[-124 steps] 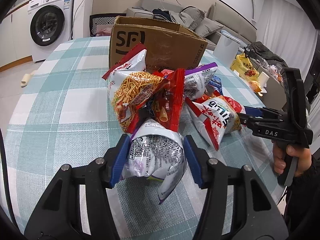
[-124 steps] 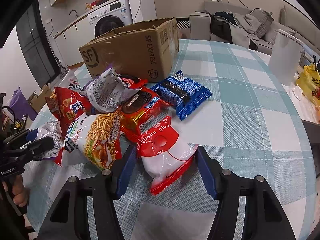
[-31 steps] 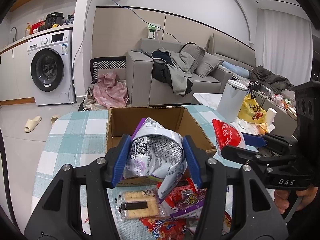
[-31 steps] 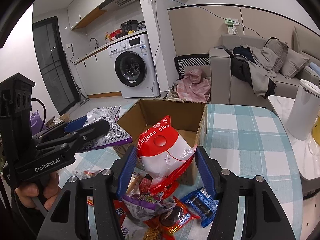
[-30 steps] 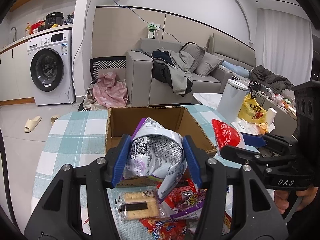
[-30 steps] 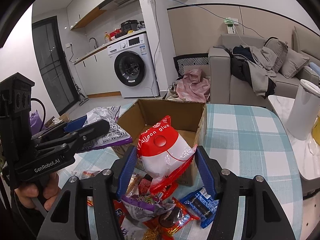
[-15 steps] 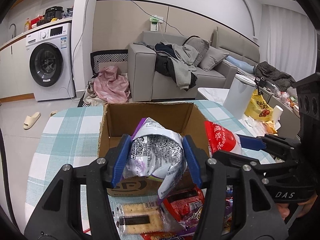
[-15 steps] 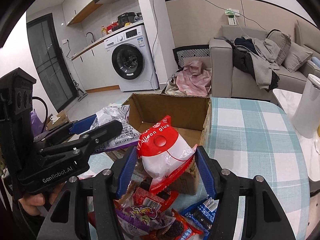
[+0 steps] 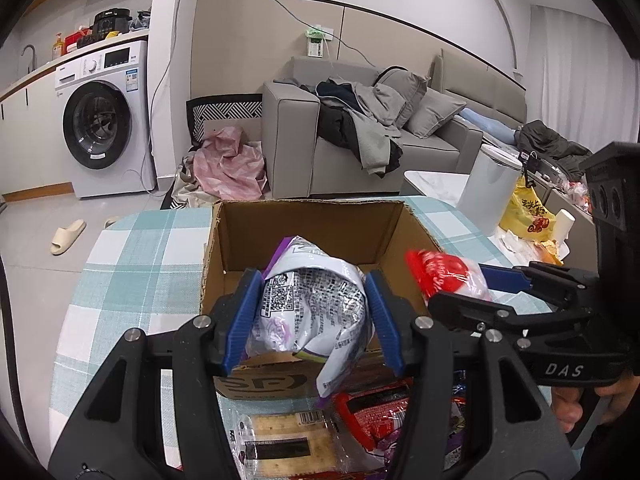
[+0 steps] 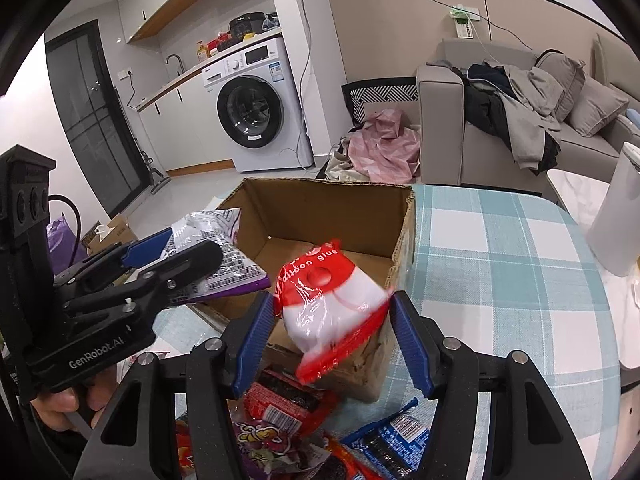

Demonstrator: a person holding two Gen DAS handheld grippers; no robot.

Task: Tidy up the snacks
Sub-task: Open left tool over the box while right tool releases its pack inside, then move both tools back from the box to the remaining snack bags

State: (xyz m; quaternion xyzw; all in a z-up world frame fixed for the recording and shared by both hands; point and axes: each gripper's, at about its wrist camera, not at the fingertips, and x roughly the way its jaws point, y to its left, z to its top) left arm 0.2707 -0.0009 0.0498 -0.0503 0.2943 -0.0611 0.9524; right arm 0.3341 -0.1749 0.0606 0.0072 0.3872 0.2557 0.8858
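My left gripper point(image 9: 312, 316) is shut on a silver and purple snack bag point(image 9: 312, 304) and holds it above the near edge of an open cardboard box point(image 9: 312, 224). My right gripper point(image 10: 330, 332) is shut on a red and white packet point(image 10: 332, 300), held over the box's near right corner point(image 10: 396, 280). The box interior looks bare. The right gripper with its packet point(image 9: 444, 276) shows at the right of the left wrist view. The left gripper with its bag point(image 10: 212, 252) shows at the left of the right wrist view.
Loose snacks lie on the checked table point(image 9: 132, 272) in front of the box: a cracker pack point(image 9: 288, 444), red packets point(image 9: 376, 412), a blue packet point(image 10: 388, 444). A white bin point(image 10: 616, 216) stands at the right. Sofa and washing machine lie beyond.
Both grippers have moved forward and a little down with their snacks, closer to the box opening. The red and white packet now hangs tilted over the box's near corner.
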